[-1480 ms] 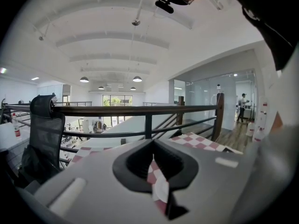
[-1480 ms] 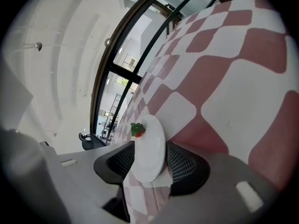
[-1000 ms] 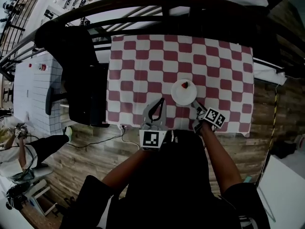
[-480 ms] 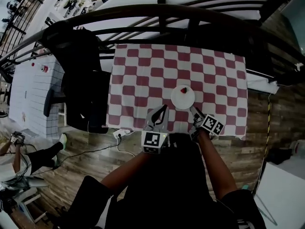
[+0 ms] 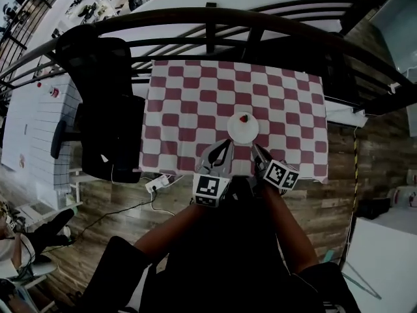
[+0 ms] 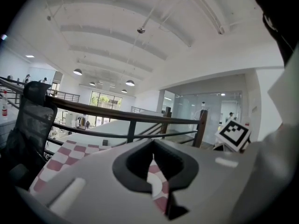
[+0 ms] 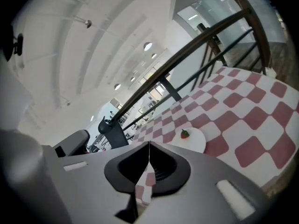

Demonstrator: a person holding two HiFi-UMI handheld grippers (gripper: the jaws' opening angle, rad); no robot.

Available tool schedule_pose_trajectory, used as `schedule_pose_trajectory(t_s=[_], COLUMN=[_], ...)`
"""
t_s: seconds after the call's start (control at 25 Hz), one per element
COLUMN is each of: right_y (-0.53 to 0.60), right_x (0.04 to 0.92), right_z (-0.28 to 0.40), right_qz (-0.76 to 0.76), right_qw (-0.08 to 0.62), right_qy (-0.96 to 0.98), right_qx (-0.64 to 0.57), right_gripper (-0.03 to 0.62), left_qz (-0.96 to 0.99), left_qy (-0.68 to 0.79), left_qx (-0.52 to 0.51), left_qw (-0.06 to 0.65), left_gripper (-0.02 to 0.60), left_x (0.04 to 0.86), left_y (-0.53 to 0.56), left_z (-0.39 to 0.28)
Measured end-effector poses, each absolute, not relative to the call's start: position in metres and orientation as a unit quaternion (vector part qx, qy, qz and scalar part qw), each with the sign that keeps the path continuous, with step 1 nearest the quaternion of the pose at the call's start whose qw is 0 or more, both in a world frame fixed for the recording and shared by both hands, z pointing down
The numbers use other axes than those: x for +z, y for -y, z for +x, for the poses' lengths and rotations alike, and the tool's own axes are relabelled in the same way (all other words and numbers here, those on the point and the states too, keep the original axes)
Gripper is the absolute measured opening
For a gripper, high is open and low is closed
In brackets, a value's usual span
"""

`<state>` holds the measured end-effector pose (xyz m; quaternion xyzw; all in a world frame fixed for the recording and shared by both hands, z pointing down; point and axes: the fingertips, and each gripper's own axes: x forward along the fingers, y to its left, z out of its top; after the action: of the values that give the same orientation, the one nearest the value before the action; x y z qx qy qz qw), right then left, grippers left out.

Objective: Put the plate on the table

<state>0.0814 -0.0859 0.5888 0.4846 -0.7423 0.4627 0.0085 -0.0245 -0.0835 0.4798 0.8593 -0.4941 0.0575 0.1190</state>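
Red-and-white checked cloth covers the desk [image 5: 189,103] on a mezzanine, with a dark railing [image 5: 208,18] at 12 o'clock and a black office chair [image 5: 107,119] at 9 o'clock. A white plate [image 5: 241,134] carrying a single strawberry [image 5: 244,118] lies flat on the cloth toward the desk's 6 o'clock edge, a little right of centre.

A second ago the right tongs [image 5: 255,148] reached to the plate's rim at about 5 o'clock. Now they sit back near the desk's edge, clear of the plate, their tips closed on each other with nothing between them. The left tongs [image 5: 225,143] hover at roughly 7 o'clock from the plate, also apart from it. Their tips meet and they, too, carry nothing. The person's two arms are drawn in toward the body.

With the plate resting on the desk and neither tool touching it, the release looks made and the task appears complete. Nothing remains but to pull both arms away without nudging the rim.
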Motion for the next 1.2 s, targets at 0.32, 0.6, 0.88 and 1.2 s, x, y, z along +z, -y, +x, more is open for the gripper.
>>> schedule_pose_trajectory(t_s=[0.32,0.6,0.88,1.2], right_y=[0.069,0.057,0.046,0.034], right_x=[0.521,0.483,0.465,0.451], right_z=[0.052,0.035,0.028,0.027], right_qz=[0.500,0.505,0.536,0.574], right_qw=[0.029,0.040,0.046,0.058], right_qy=[0.789,0.817,0.812,0.801], right_qx=[0.356,0.277,0.225,0.159], right_gripper=[-0.002,-0.002,-0.002,-0.002], left_qz=[0.868,0.867,0.876,0.880], left_qy=[0.482,0.486,0.477,0.469], left_qx=[0.044,0.036,0.020,0.021], left_qw=[0.114,0.102,0.071,0.073], left_gripper=[0.009,0.009,0.009,0.009], left_x=[0.472,0.457,0.433,0.433], left_y=[0.072,0.067,0.053,0.046], left_z=[-0.017,-0.018,-0.018,-0.020])
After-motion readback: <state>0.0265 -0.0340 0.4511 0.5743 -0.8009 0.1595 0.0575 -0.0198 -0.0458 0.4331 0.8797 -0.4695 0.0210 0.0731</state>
